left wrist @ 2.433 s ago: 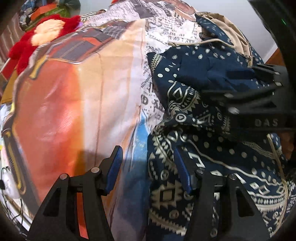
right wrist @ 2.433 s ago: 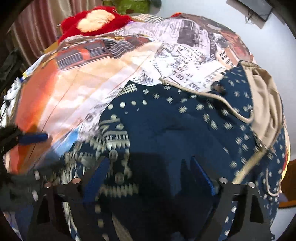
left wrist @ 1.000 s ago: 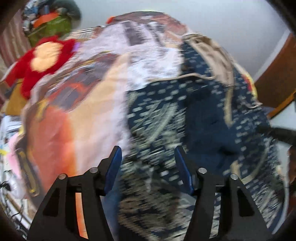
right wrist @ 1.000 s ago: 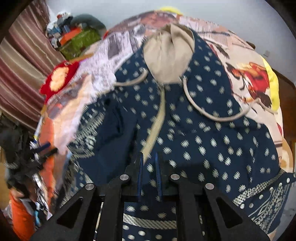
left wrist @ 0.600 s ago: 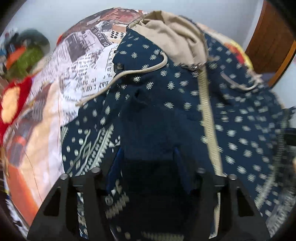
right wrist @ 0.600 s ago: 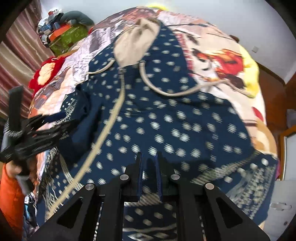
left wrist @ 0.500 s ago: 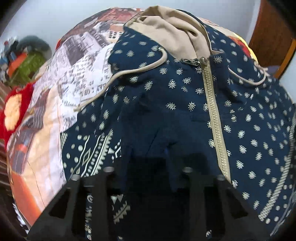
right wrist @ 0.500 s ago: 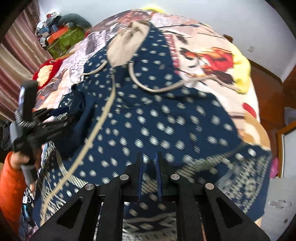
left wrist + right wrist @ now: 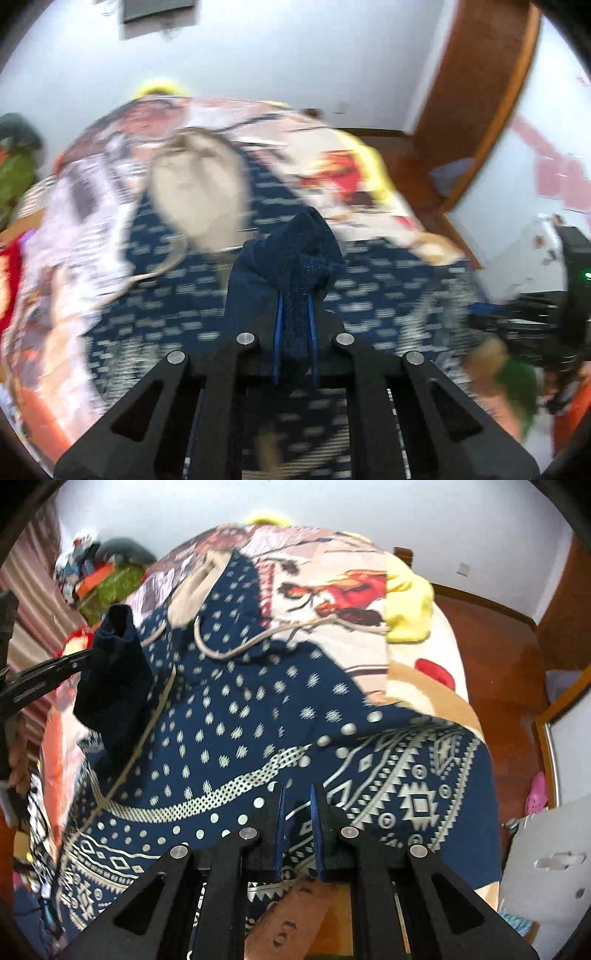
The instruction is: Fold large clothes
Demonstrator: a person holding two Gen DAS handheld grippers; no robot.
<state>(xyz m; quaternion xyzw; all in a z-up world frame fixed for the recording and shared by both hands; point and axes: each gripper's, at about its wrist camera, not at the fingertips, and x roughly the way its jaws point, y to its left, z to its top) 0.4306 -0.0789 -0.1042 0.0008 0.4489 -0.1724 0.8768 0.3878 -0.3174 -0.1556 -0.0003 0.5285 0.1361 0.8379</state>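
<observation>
- The hoodie, dark blue with a pale dotted pattern, lies spread flat on the bed and covers most of the printed bed cover.
- Its beige hood is at the far end of the bed, and a beige cord curls on the cloth just beside it.
- The left gripper has its fingers clamped on a bunch of plain dark blue cloth, a sleeve of the hoodie. The jaws have just been closing, with this cloth between them.
- In the right wrist view the sleeve hangs lifted from the left gripper above the left part of the hoodie.
- The right gripper has its fingers almost together, over the patterned bottom hem of the hoodie near the foot of the bed. Whether the hem is pinched between them, I cannot tell.
- A yellow cloth lies at the far right edge of the bed.
- The left wrist view is blurred.
</observation>
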